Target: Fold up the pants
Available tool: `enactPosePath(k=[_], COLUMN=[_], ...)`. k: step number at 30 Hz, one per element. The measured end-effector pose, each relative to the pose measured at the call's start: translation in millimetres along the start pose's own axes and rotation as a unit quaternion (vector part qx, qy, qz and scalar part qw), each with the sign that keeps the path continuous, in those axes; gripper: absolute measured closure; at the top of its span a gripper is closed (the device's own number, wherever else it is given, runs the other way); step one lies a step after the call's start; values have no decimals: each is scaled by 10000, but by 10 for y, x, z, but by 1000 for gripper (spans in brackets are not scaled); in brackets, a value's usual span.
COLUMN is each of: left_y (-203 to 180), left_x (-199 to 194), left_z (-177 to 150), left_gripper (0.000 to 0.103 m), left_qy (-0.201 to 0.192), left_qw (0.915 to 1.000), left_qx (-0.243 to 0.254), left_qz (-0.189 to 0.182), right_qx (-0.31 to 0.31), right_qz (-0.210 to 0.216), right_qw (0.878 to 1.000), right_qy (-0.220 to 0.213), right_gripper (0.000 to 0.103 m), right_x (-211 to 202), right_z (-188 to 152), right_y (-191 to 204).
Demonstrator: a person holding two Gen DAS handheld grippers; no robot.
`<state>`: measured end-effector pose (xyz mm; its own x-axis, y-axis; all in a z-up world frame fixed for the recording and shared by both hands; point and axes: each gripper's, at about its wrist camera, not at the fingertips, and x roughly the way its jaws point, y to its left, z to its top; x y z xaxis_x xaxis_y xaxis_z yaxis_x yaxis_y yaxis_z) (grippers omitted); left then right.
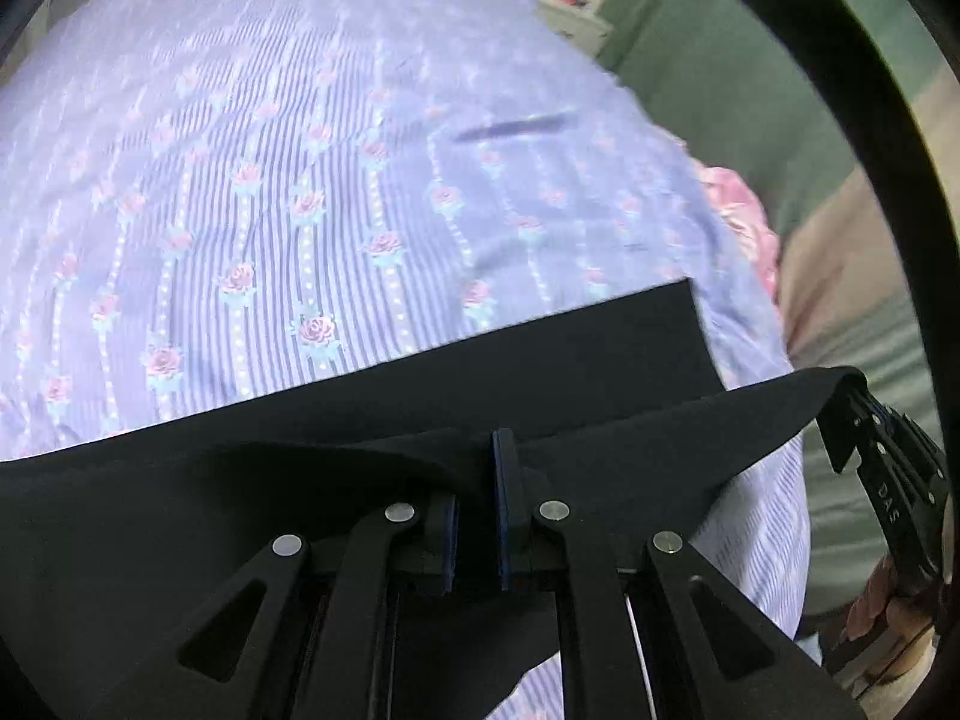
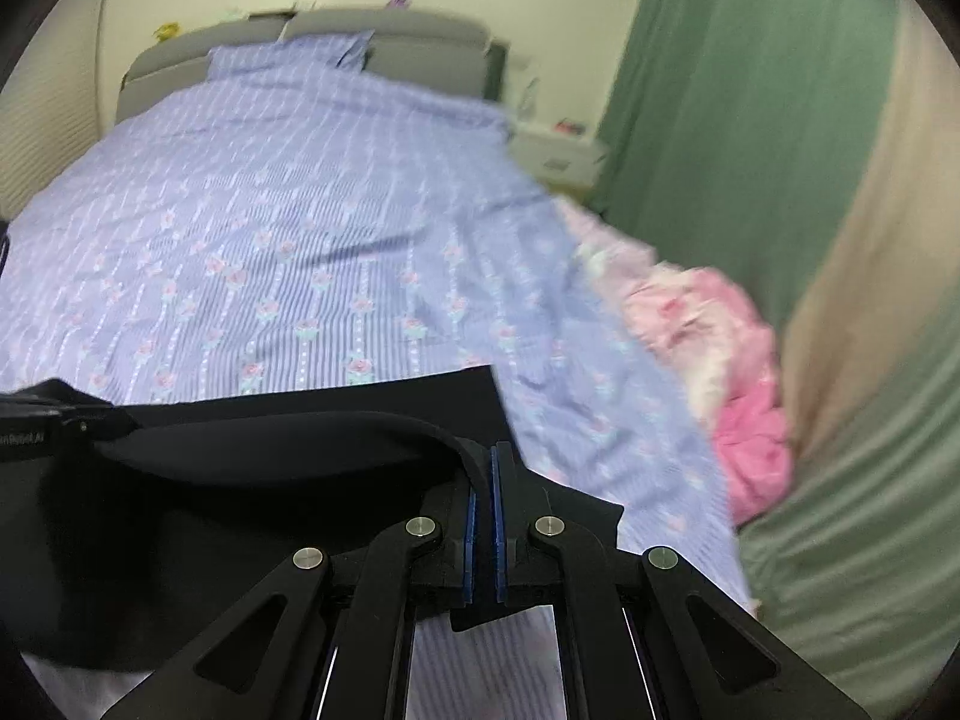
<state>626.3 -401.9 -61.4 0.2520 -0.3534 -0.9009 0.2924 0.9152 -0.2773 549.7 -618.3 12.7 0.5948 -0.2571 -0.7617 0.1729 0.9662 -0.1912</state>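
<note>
Left gripper has its jaws clamped on the black pants, and the right gripper is pinched tight on the same edge. Pants hang between both, lifted off the bed just ahead.

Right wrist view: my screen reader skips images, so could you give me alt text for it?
The right gripper is shut on the edge of black pants, lifting it above a bed with a purple flowered cover. A pink blanket is bunched beside a green curtain.
</note>
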Motion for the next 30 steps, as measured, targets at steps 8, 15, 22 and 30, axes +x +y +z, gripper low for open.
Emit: enactPosePath(k=[8, 15, 22, 30], left_y=[102, -28, -268, -790], left_x=[470, 388, 152, 36], left_z=[162, 161, 126, 405], left_gripper=[89, 83, 26, 22], left_qy=[596, 548, 395, -244], left_qw=[9962, 9937, 9975, 9986], left_qx=[-334, -301, -304, 351], left_qz=[531, 933, 507, 325], right_qx=[111, 179, 1024, 1797], right_qz=[472, 273, 512, 577], right_qw=[9947, 9915, 9882, 9783], right_qy=[903, 1259, 1019, 855], right_gripper=[98, 68, 45, 44], right_x=[1054, 1349, 1076, 894], right_z=[216, 227, 165, -76], right_y=[8, -43, -572, -1091])
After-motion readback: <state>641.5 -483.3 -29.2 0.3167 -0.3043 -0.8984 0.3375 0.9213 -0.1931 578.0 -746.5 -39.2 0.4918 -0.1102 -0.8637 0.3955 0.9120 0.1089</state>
